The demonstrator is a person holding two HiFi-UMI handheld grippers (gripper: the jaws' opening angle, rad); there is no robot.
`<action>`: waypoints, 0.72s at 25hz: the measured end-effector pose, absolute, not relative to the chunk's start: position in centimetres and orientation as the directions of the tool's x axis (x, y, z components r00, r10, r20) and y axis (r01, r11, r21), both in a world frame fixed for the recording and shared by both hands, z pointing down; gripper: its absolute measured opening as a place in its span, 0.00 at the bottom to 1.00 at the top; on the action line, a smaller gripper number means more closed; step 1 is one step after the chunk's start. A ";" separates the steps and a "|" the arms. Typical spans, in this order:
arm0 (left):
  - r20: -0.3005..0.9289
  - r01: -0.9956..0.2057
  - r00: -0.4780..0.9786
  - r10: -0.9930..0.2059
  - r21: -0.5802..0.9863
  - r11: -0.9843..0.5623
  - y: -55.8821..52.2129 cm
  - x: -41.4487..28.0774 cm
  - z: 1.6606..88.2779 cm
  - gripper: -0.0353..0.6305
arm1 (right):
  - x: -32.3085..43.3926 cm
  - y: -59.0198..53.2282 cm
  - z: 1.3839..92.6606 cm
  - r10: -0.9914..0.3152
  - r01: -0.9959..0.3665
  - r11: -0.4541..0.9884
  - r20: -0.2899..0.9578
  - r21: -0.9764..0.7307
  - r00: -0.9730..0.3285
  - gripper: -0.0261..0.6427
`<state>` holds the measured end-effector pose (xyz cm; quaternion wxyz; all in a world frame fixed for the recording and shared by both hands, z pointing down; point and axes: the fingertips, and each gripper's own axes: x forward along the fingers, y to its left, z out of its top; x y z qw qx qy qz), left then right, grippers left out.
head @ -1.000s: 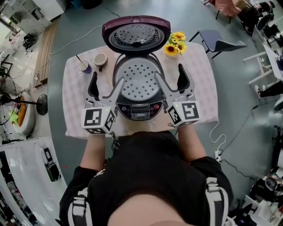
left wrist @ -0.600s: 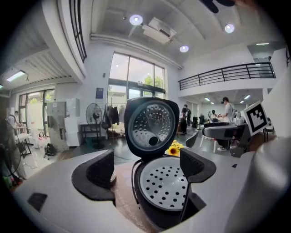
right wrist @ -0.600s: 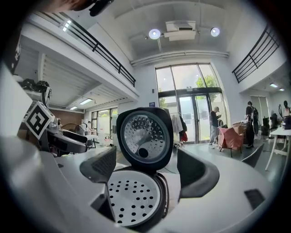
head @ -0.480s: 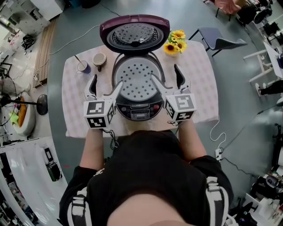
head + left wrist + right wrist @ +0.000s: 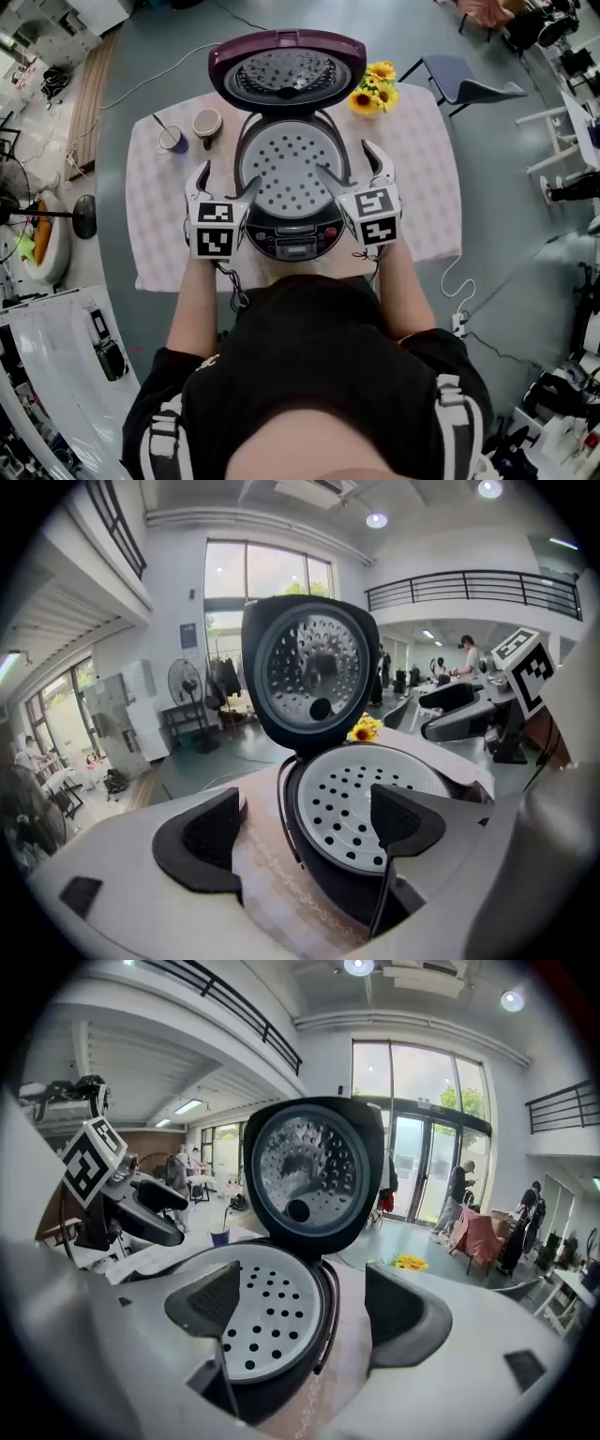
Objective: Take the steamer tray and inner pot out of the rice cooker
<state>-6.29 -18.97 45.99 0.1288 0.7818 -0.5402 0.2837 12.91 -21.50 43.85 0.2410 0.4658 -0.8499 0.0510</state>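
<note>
The rice cooker (image 5: 292, 236) stands on the table with its purple lid (image 5: 286, 73) swung up. The white perforated steamer tray (image 5: 286, 173) rests in its mouth; the inner pot beneath is hidden. My left gripper (image 5: 225, 183) is open at the cooker's left side, one jaw over the tray (image 5: 347, 808) and the other outside the wall. My right gripper (image 5: 349, 164) is open and straddles the right rim the same way, seen over the tray (image 5: 267, 1321). Both pairs of jaws have just been opening a little wider. No pad presses on anything.
Two cups (image 5: 208, 124) (image 5: 173, 141) stand at the back left on the checked tablecloth (image 5: 422, 169). Yellow flowers (image 5: 373, 89) sit back right beside the lid. A grey chair (image 5: 459, 89) is beyond the table, and a cord trails on the floor to the right.
Both grippers have come down and forward from the cooker's front corners, closing in on its sides. Their jaws now straddle the rim left and right. The cooker and tray have not moved.
</note>
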 end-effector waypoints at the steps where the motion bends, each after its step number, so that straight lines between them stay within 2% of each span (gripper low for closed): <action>1: 0.598 -0.915 0.252 -0.761 -0.109 -0.388 -19.2 -6.3 46.5 0.70 | 12.8 -21.7 44.5 -0.754 -0.810 0.569 0.484 0.143 -0.444 0.63; 9: 0.673 -0.913 0.226 -0.704 -0.105 -0.393 -21.0 -6.8 49.7 0.70 | 13.1 -24.2 49.1 -0.682 -0.802 0.583 0.618 0.135 -0.392 0.63; 18: 0.756 -0.902 0.198 -0.624 -0.109 -0.418 -22.2 -6.6 53.2 0.69 | 13.8 -26.3 51.8 -0.667 -0.788 0.585 0.665 0.191 -0.334 0.63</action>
